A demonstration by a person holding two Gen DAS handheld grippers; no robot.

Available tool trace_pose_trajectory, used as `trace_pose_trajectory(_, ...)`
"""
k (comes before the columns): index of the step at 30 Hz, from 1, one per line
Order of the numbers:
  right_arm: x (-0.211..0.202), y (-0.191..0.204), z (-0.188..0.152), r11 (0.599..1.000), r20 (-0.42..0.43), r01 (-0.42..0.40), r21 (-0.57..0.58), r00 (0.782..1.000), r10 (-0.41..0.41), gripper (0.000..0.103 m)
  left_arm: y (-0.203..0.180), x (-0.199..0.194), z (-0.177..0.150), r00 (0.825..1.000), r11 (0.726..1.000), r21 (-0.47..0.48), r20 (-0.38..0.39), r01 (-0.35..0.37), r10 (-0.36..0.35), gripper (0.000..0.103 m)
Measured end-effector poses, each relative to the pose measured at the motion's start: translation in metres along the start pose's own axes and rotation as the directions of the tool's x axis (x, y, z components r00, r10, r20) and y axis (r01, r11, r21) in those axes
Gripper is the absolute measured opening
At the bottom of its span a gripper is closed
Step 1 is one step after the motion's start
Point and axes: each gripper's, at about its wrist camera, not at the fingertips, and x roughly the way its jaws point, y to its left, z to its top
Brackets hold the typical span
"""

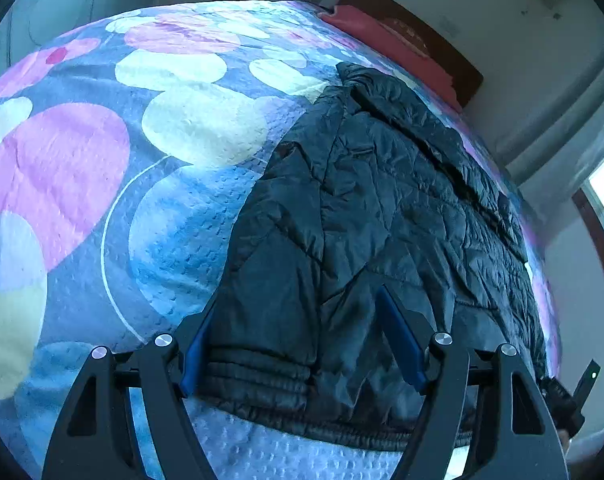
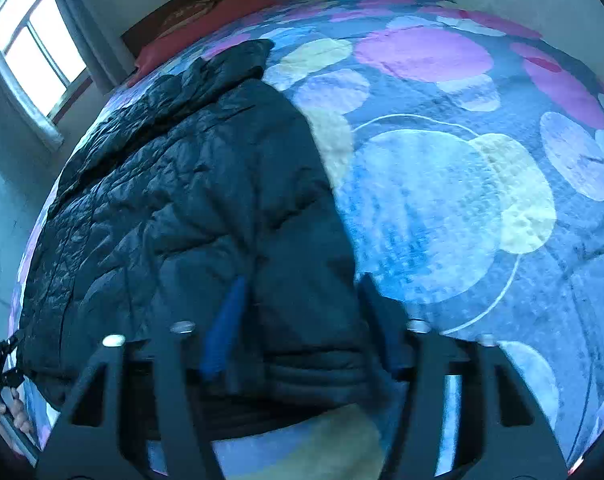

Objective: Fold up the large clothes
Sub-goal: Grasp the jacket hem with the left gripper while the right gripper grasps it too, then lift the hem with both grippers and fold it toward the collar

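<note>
A dark quilted puffer jacket (image 1: pixel 382 208) lies spread flat on a bed, its ribbed hem nearest me. It also shows in the right wrist view (image 2: pixel 173 200). My left gripper (image 1: pixel 297 300) is open, its blue-padded fingers straddling the jacket's hem near the left corner, low over the fabric. My right gripper (image 2: pixel 302 284) is open, its fingers straddling the hem at the jacket's right corner. The right view is blurred. Whether the pads touch the cloth I cannot tell.
The bedspread (image 1: pixel 101 160) has large pink, blue and cream circles. A red pillow (image 1: pixel 382 28) and a dark wooden headboard (image 1: pixel 434 40) lie at the far end. A window (image 2: pixel 33 44) stands beside the bed. The other gripper (image 1: pixel 570 400) shows at the right edge.
</note>
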Motion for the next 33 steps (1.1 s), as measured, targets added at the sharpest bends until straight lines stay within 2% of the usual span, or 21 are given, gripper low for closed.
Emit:
trace_pose_trajectory(1,0.001,0.002,-0.001,1.0,-0.002,-0.007,0.0,1.0,0.007,0.036,0.0,0.0,0.001,1.0,1.0,-0.001,-0.001,-0.014,0.014,0.063)
trace_pose_trajectory(4,0.0,0.006,-0.002,1.0,0.007,-0.015,-0.006,1.0,0.015,0.025,0.004,-0.003,0.001,1.0,1.0,-0.021,0.007,-0.021,0.021,0.058)
trace_pose_trajectory(6,0.0,0.007,-0.003,1.0,0.013,-0.022,-0.006,1.0,0.022,0.022,0.006,-0.002,0.001,1.0,0.999,-0.036,0.007,-0.011,0.011,0.058)
trace_pose_trajectory(9,-0.001,0.009,-0.004,1.0,0.021,-0.024,-0.008,0.999,0.024,0.019,0.007,0.001,-0.001,1.0,0.999,-0.041,0.005,0.006,-0.006,0.066)
trace_pose_trajectory(11,-0.002,0.009,-0.004,1.0,0.026,-0.026,-0.009,0.999,0.026,0.018,0.005,0.0,-0.001,1.0,1.0,-0.027,0.01,-0.008,0.008,0.064)
trace_pose_trajectory(13,-0.004,0.009,-0.004,1.0,0.03,-0.03,-0.008,0.999,0.03,0.017,0.005,-0.003,-0.001,0.999,0.999,-0.03,0.024,-0.045,0.045,0.036)
trace_pose_trajectory(15,-0.006,0.008,-0.004,0.999,0.035,-0.039,-0.005,0.999,0.039,0.016,0.008,-0.005,-0.003,1.0,0.999,-0.05,0.027,-0.015,0.017,0.024)
trace_pose_trajectory(18,-0.012,0.006,-0.004,0.998,0.046,-0.058,0.006,0.997,0.058,0.015,0.009,-0.013,-0.004,0.999,0.998,-0.061,0.05,0.0,0.003,0.016)
trace_pose_trajectory(22,-0.021,0.006,-0.005,0.997,0.051,-0.077,0.006,0.996,0.077,0.014,0.005,-0.03,-0.006,0.996,0.999,-0.052,0.087,0.002,0.003,0.014)
trace_pose_trajectory(26,-0.038,0.006,-0.007,0.994,0.058,-0.109,0.005,0.992,0.109,0.014,0.003,-0.05,-0.003,0.993,0.998,-0.055,0.113,0.033,-0.026,0.013)
trace_pose_trajectory(33,-0.074,-0.002,-0.023,0.988,0.048,-0.157,0.003,0.986,0.157,0.013,0.018,-0.09,-0.014,0.991,0.995,-0.073,0.125,0.064,-0.054,0.013)
